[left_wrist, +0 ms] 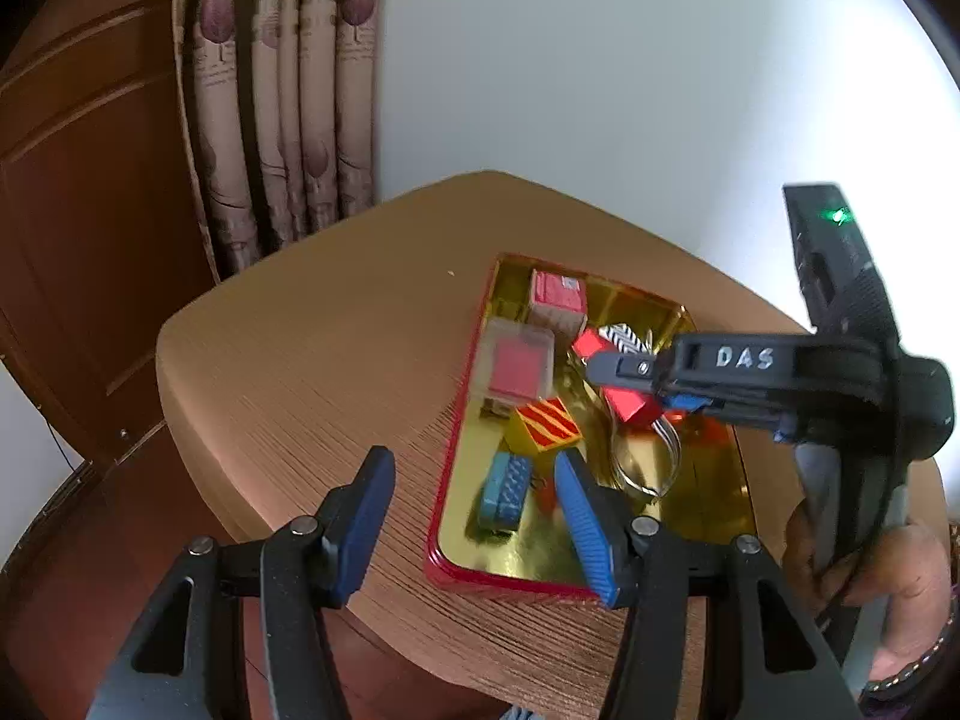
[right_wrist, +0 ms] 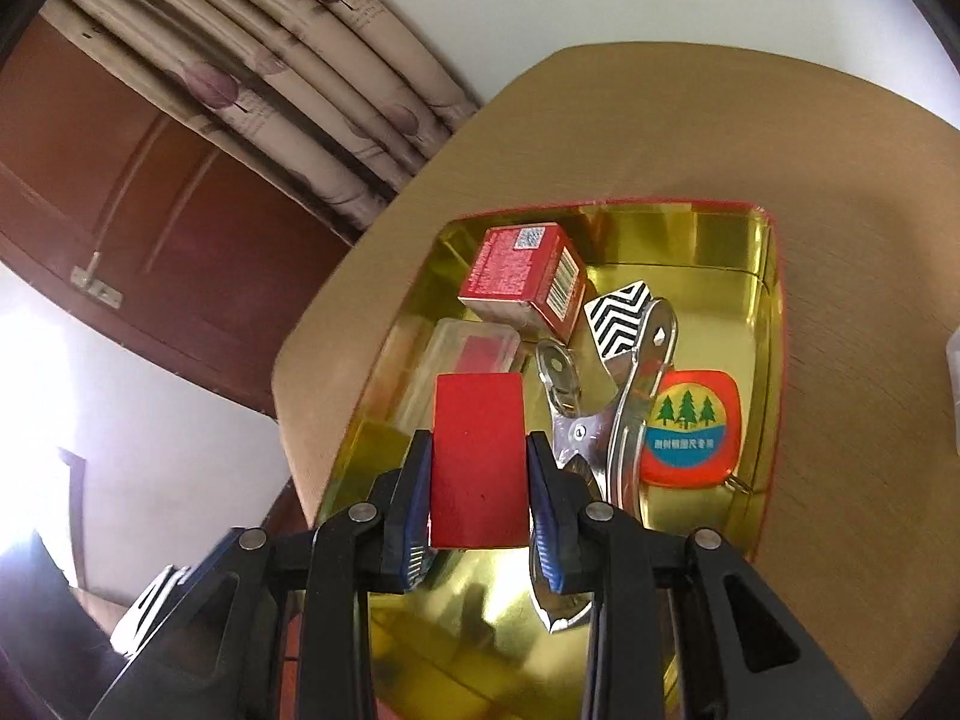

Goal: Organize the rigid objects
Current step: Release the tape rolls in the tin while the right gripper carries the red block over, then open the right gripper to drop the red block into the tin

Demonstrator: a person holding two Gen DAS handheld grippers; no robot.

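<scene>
A gold tray (left_wrist: 708, 504) with a red rim lies on the round wooden table (left_wrist: 336, 348). My right gripper (right_wrist: 478, 441) is shut on a red block (right_wrist: 478, 456) and holds it above the tray (right_wrist: 708, 252); the left wrist view shows that gripper (left_wrist: 624, 381) reaching in from the right with the block (left_wrist: 630, 405). My left gripper (left_wrist: 474, 468) is open above the tray's near left edge, nothing between its pads. Below it in the tray lies a blue block (left_wrist: 507, 492).
In the tray are a red box (right_wrist: 522, 276), a clear case (right_wrist: 474, 342) with a red insert, a zigzag block (right_wrist: 621, 315), a yellow and red striped block (left_wrist: 549, 423), a metal clip (right_wrist: 636, 408) and an orange tape measure (right_wrist: 690, 426). A curtain (left_wrist: 282, 108) and a wooden door (left_wrist: 90, 192) stand behind.
</scene>
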